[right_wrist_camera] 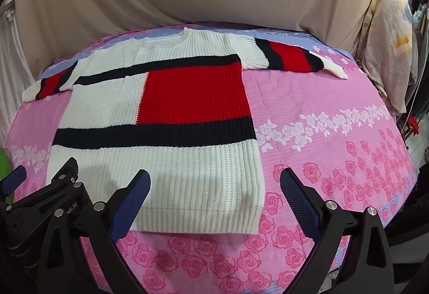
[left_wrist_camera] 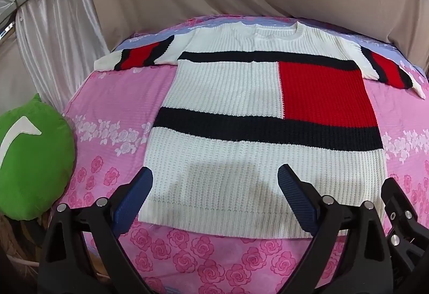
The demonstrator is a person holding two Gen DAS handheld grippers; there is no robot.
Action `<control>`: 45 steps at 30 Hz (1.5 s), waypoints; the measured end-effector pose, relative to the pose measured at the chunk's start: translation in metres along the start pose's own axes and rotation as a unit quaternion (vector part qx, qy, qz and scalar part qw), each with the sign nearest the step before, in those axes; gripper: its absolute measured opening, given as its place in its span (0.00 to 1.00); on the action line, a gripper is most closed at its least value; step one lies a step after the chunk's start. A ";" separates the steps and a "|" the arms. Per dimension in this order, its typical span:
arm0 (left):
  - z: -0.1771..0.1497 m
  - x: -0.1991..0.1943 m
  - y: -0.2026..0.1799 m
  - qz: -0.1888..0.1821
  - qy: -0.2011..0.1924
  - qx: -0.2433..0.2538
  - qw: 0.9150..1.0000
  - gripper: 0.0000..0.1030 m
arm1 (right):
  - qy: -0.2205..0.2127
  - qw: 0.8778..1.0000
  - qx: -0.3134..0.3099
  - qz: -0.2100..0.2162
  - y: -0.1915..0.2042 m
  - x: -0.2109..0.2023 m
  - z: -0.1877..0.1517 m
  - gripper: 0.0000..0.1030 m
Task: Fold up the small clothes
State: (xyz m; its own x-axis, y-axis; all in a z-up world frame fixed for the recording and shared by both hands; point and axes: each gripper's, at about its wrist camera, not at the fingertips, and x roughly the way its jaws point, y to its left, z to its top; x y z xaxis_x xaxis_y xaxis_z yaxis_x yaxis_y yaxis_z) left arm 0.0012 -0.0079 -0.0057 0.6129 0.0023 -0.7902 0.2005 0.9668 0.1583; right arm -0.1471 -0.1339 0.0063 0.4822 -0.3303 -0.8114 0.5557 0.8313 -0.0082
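**Operator:** The sweater (left_wrist_camera: 257, 117) is lying flat and face up on the pink rose-print bedsheet (left_wrist_camera: 112, 95), neckline at the far end, ribbed hem nearest me, both short sleeves spread out sideways. Nothing is folded yet, so I am judging this as the very start: I am lining up for the first grasp.

**Colleague:** What are your grippers doing?

**Operator:** Both are hanging above the hem, angled down at it. The left gripper (left_wrist_camera: 214, 186) is standing with its jaws spread wide and nothing between the blue pads; it is hovering over the hem's left half. The right gripper (right_wrist_camera: 214, 186) is just as wide and empty, straddling the hem's right corner.

**Colleague:** And the next move?

**Operator:** I am thinking I need to lower each one onto a hem corner, pinch both layers, and carry the hem up toward the neckline, or bring the sleeves in first.

**Colleague:** How will the fabric behave?

**Operator:** It is a chunky ribbed knit, white with navy bars and a red block, so I am expecting it to be thick, soft and stretchy; the pads should bite well, but the layers may sag. The sheet underneath is looking thin and could bunch up. A green cushion (left_wrist_camera: 32, 160) is sitting off the left edge, well clear.
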 end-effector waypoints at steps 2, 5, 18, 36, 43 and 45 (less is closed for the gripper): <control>0.000 0.000 0.001 0.000 0.002 -0.001 1.000 0.89 | 0.002 1.000 -0.001 0.000 0.000 0.000 0.000 0.93; -0.002 0.000 0.003 0.002 0.004 -0.001 1.000 0.89 | 0.003 1.000 -0.005 -0.001 0.001 0.001 -0.002 0.93; -0.004 -0.002 0.005 0.010 0.006 -0.002 1.000 0.89 | 0.009 1.000 -0.012 -0.007 0.008 0.000 -0.003 0.93; -0.009 -0.009 0.007 0.014 -0.001 0.004 1.000 0.89 | 0.008 1.000 -0.014 -0.015 0.008 -0.009 -0.012 0.93; -0.010 -0.014 0.008 0.015 -0.006 0.003 1.000 0.89 | 0.024 1.000 -0.009 0.005 0.003 -0.007 -0.014 0.93; -0.010 -0.014 0.009 0.017 -0.006 0.001 1.000 0.89 | 0.019 1.000 -0.013 0.002 0.004 -0.009 -0.014 0.93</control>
State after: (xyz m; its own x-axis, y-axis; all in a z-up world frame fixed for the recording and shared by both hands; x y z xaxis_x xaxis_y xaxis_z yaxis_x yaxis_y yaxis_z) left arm -0.0135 0.0030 0.0009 0.6278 0.0324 -0.7777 0.1802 0.9659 0.1857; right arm -0.1588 -0.1212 0.0052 0.4574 -0.3098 -0.8335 0.5363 0.8438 -0.0194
